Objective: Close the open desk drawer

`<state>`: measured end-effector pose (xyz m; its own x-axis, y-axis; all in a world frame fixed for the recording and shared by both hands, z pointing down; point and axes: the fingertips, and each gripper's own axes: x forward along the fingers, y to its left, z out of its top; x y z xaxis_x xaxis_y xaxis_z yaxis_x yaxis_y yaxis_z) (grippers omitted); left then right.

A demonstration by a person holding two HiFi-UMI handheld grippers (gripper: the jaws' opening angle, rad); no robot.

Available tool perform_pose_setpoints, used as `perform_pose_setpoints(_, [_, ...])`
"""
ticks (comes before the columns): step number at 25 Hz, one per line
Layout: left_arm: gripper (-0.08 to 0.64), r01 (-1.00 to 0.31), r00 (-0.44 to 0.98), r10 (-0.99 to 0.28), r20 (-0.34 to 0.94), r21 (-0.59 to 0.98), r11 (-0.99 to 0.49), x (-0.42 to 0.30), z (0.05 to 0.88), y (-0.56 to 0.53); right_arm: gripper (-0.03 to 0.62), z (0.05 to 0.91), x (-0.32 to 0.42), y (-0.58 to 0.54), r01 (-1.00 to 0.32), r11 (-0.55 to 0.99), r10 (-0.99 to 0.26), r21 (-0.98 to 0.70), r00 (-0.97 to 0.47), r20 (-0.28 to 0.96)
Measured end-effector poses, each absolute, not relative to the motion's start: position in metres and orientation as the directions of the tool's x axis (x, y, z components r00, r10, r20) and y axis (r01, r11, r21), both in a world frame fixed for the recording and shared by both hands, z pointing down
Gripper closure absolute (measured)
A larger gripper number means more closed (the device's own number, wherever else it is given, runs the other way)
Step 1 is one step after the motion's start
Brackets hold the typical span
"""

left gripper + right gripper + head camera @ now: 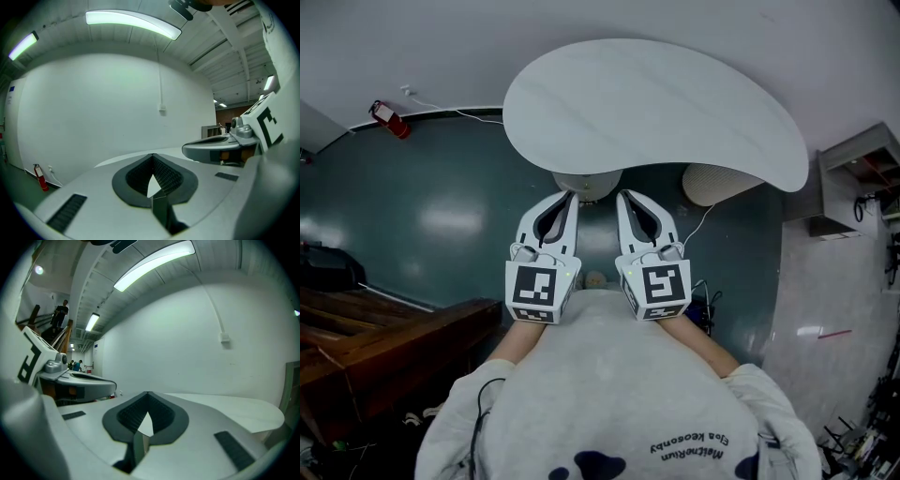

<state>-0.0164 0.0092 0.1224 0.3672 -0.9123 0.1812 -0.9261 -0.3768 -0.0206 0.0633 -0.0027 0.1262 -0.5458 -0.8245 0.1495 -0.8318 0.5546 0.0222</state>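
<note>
- Left gripper and right gripper sit side by side in front of the person's chest, close together but not touching. Both point away from the body toward the near edge of the white table.
- On each of the 2, the jaws are pressed together at the tips. Nothing is caught between them; only a sliver of white tabletop shows through the pad gap.
- Each gripper view looks roughly level across the tabletop to a bare white wall.
- No view shows a desk drawer, open or closed, so I cannot say where it lies from either gripper or which way its front faces.
- The only cabinet-like thing is a grey unit beyond the table's right end, with what looks like an open compartment. Whether it is the desk is unclear.
- If it is, my guess is that the right gripper is the nearer one, and both would have to turn to the right of where they now point.
</note>
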Motion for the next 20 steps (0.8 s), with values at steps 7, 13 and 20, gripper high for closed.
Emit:
perform_pose_setpoints(7, [0.551, -0.926, 0.374, -0.91, 0.178, 0.023, -0.376, -0.016, 0.118, 0.019, 0.577, 0.121, 0.054, 0.004, -0.812, 0.584, -0.804, 0.014, -0.576, 0.149])
perform_pose_setpoints(13, [0.551, -0.932, 0.358, -0.919, 0.164, 0.008, -0.361, -0.022, 0.115, 0.026, 0.577, 0.117, 0.051, 0.005, -0.808, 0.59, -0.802, 0.016, -0.583, 0.133])
perform_pose_setpoints(20, [0.551, -0.939, 0.341, -0.924, 0.171, 0.013, -0.344, -0.027, 0.121, 0.033, 0.577, 0.127, 0.048, 0.009, -0.804, 0.595, -0.795, 0.006, -0.587, 0.15])
